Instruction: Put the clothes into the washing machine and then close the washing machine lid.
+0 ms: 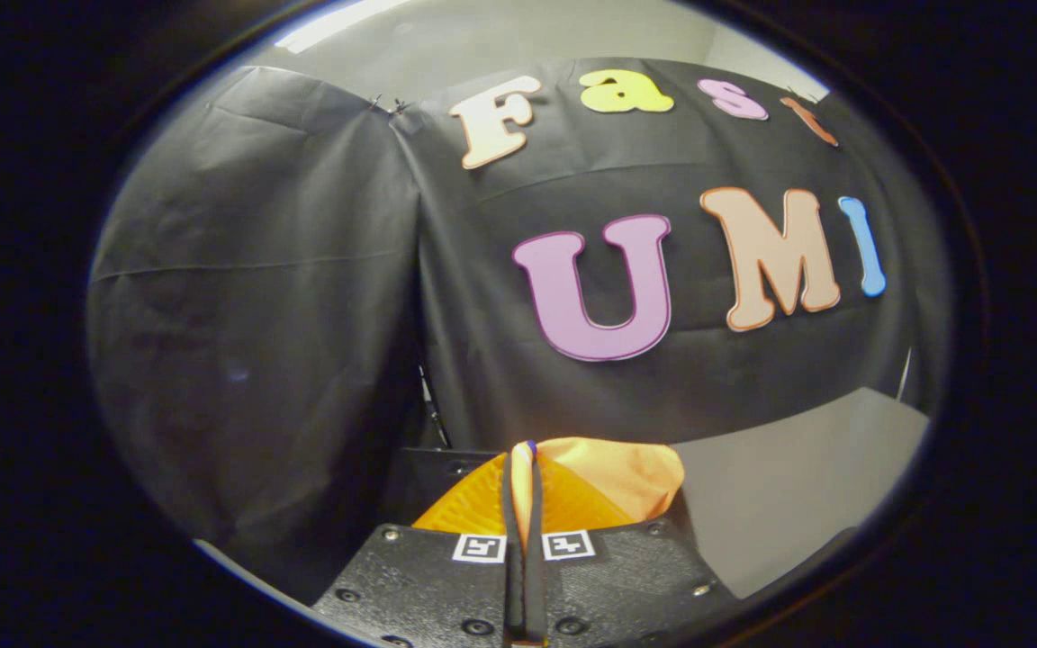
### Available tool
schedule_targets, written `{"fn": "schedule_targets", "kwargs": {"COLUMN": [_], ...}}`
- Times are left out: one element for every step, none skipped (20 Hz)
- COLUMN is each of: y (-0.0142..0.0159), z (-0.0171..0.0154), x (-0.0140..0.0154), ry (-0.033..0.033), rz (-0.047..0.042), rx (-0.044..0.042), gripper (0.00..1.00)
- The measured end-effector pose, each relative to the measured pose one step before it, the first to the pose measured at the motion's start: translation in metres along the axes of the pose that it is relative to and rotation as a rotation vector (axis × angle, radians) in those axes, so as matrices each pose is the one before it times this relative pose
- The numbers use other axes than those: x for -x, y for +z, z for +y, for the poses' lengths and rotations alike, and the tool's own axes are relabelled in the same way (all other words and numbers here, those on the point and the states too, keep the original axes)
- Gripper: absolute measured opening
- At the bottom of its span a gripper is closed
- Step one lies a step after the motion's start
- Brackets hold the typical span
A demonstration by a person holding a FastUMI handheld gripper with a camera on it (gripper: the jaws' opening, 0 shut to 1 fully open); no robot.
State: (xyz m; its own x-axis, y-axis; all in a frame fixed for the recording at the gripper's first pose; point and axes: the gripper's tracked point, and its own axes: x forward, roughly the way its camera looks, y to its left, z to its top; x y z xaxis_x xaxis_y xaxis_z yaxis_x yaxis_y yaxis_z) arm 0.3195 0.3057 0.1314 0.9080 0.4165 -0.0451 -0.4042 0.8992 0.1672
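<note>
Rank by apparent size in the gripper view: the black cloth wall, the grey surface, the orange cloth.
1. Black cloth wall, largest.
2. Grey surface.
3. Orange cloth, pinched in the gripper's shut jaws; being nearest the camera, it looks bigger than it is.

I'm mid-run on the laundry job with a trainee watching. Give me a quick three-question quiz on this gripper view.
1. True or false: the gripper stands wide open with nothing between its fingers.
2. Multiple choice: the bunched orange cloth garment is (A) lying flat on the grey tabletop, (B) pinched between the fingers and bulging to either side of them, (C) hanging from the black cloth wall.
3. Short answer: what lies beyond the garment, straight ahead of the fingers?

Key
1. False: the fingers are pressed close together on a fold of the garment.
2. B.
3. The black cloth wall of the booth, with the grey tabletop running along its foot beside the garment.
</note>
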Motion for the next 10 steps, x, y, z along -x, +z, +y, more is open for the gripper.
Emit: {"fn": "schedule_targets", "kwargs": {"y": [-0.01235,-0.01129,-0.01164,-0.01363,-0.01266,-0.01355,-0.01486,-0.01629,-0.01705,-0.01613], "z": [0.00769,0.00628,0.00570,0.00525,0.00375,0.00381,0.00298,0.00243,0.00036,0.00101], "x": [-0.00501,-0.00447,-0.00464,-0.00460,-0.00457,-0.00444,-0.00464,-0.00554,-0.00649,-0.00493], "ry": [0.00320,0.00200,-0.00073,0.00026,-0.00055,0.00048,0.00177,-0.00179,-0.00297,0.00125], "rz": [0.00280,0.00114,0.00573,0.01011,0.01094,0.01068,0.01821,0.01052,0.02208,0.01690], "rx": [-0.00284,-0.00004,0.00864,0.01198,0.01104,0.00146,-0.00234,-0.00131,-0.00444,-0.00769], "gripper": [0.01,0.01,0.01,0.01,0.01,0.01,0.01,0.01,0.01,0.01]}}
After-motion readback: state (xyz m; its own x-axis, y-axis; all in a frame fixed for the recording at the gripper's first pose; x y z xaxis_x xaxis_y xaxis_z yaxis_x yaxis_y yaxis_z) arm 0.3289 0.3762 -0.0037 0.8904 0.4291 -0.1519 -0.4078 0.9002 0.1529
